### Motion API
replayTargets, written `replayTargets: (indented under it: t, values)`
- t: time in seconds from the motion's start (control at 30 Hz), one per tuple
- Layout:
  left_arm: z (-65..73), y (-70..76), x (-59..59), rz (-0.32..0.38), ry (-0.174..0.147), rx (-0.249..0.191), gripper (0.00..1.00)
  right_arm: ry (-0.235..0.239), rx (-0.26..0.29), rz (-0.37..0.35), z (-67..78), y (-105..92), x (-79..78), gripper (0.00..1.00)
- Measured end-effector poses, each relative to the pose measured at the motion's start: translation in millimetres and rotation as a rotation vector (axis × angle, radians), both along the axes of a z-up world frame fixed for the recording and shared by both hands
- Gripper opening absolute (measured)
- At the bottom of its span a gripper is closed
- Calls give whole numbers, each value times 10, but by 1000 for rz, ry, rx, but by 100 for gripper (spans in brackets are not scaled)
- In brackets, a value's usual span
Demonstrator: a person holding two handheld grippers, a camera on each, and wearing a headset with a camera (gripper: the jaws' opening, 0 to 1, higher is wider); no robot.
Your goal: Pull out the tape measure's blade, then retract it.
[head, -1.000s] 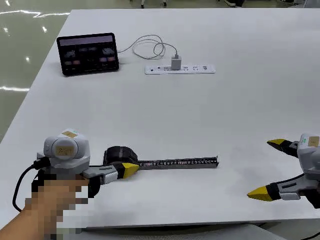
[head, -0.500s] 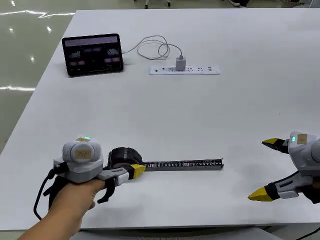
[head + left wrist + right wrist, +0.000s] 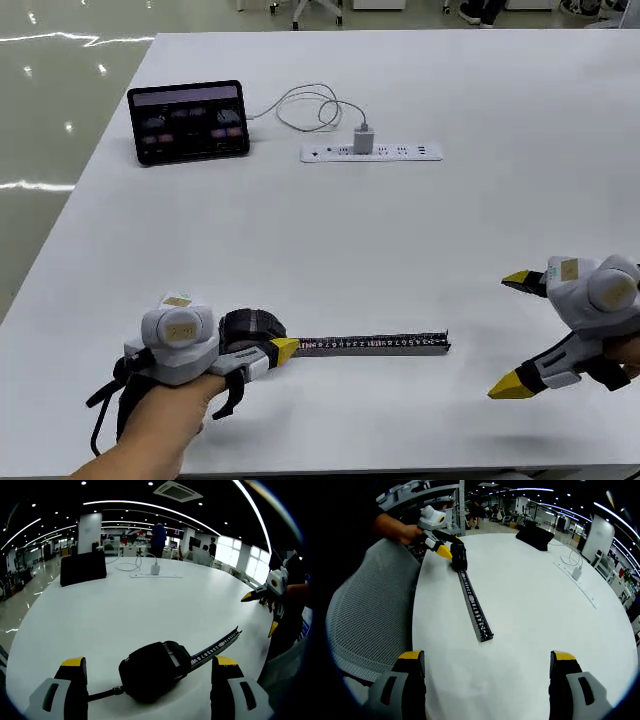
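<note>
Head cam above, down on table (image 3: 400, 230); gripper cams low, opposed, share blade (image 3: 473, 605).

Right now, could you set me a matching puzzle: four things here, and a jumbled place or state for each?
Things:
1. black round tape measure case
2. dark tablet with a lit screen
3. long white power strip
4. right gripper

Places or states:
a. propped at the far left of the white table
b. between the open jaws of the left gripper
c. open, clear of the end of the pulled-out blade
d. has a white charger plugged in

Pairs: 1-b, 2-a, 3-d, 4-c
</note>
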State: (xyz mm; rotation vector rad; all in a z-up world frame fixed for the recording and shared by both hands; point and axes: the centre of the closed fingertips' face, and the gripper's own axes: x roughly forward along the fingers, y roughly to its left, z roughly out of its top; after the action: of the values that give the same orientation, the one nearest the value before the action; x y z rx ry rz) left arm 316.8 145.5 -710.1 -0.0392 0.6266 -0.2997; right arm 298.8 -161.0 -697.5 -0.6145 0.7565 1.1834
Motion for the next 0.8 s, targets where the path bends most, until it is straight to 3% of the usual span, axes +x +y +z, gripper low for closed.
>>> replayTargets:
  t: [0.17,0.27,0.33,0.6,0.8]
  values:
    - [-25,-30,26,11,-9,5,100,23,-24,60,-49,111,46,99]
    - [17,-68,56,61,-25,-59,100,36,-36,97,-55,183,69,96]
    - [-7,-70,52,60,-24,-33,100,37,-48,134,-54,225,89,92]
    - [-32,-115,50,44,-21,-25,100,38,-83,185,-93,357,252,90]
    - [-39,-81,66,49,-24,-22,100,33,-112,228,-196,405,247,85]
